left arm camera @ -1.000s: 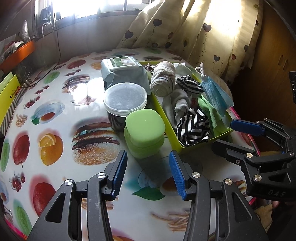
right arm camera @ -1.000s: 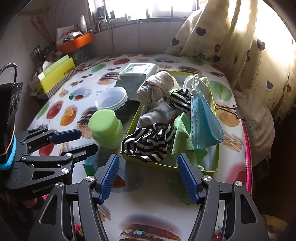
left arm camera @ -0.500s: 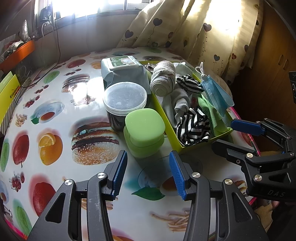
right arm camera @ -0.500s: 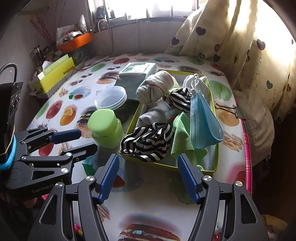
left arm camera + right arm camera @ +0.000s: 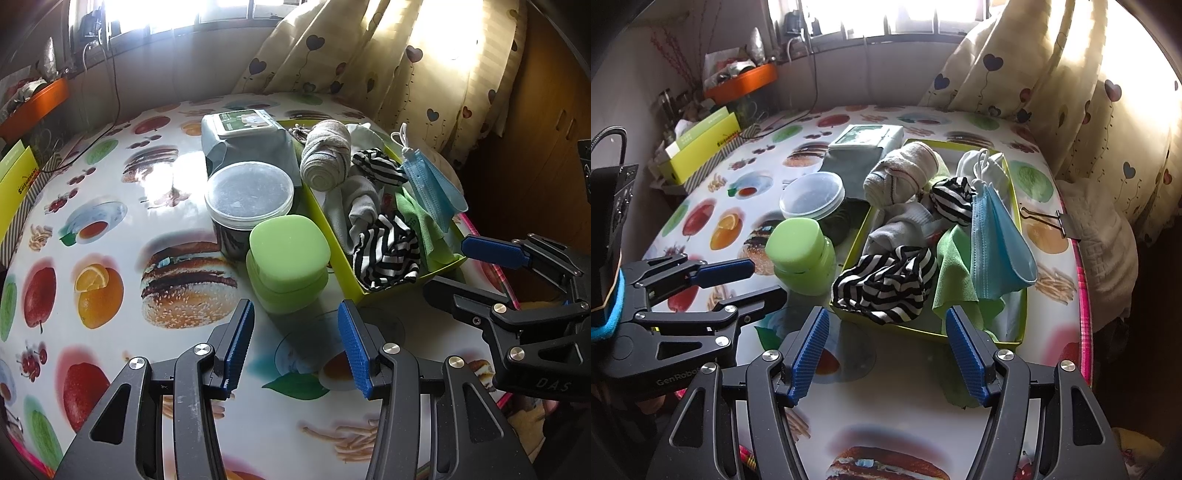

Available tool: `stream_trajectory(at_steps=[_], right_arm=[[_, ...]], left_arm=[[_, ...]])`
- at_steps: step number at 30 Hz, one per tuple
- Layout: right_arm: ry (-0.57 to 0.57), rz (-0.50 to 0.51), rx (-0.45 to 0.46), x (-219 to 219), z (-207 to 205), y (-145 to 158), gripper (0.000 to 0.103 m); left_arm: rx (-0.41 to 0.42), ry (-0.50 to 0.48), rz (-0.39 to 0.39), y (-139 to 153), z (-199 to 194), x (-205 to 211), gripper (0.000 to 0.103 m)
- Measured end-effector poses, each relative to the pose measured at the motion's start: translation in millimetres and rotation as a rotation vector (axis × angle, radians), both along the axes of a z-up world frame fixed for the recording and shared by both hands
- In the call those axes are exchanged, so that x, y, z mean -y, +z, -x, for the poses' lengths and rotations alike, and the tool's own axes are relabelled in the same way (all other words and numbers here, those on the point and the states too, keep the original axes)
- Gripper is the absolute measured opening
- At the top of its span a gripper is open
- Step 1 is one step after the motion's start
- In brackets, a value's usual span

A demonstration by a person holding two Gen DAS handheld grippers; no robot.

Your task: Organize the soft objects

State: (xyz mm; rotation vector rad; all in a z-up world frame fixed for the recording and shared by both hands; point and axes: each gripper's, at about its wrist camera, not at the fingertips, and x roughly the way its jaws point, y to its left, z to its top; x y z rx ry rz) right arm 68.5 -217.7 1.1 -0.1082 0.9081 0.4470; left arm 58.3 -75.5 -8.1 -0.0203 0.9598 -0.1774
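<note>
Most of the sorting looks finished, judging by how the soft things lie: the lime-green tray (image 5: 1015, 334) on the food-print tablecloth (image 5: 110, 206) already holds a rolled white bandage (image 5: 903, 177), a grey-white sock (image 5: 899, 229), a small striped bundle (image 5: 951, 199), a larger black-and-white striped cloth (image 5: 886, 282) spilling over the tray's near wall, a green microfibre cloth (image 5: 955, 280), and a blue face mask (image 5: 997, 243) draped over the tray's right side with its lower edge hanging past the rim. A white item (image 5: 982, 166) at the far end may be a second mask or a pouch; its folds are too bunched to tell. The left gripper (image 5: 295, 343) hangs above the bare tablecloth just in front of a green lidded jar (image 5: 290, 258), its jaws apart and nothing between them. The right gripper (image 5: 886, 354) hovers at the near wall of the tray, also spread wide and empty. Outside the tray stand only hard or packaged things: the jar, a clear-lidded tub (image 5: 249, 195), a wet-wipe pack (image 5: 245, 142) and a binder clip (image 5: 1054, 221). What is left, by my reading, is tidying: tucking the overhanging striped cloth and the mask fully inside.
</note>
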Motion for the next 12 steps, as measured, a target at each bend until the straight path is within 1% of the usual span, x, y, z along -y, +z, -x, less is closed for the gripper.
stream_trajectory(at_steps=[12], right_arm=[[0.000, 0.001, -0.001, 2.4, -0.6, -1.2, 0.066]], left_arm=[[0.003, -0.009, 0.018, 1.7, -0.8, -0.6, 0.049]])
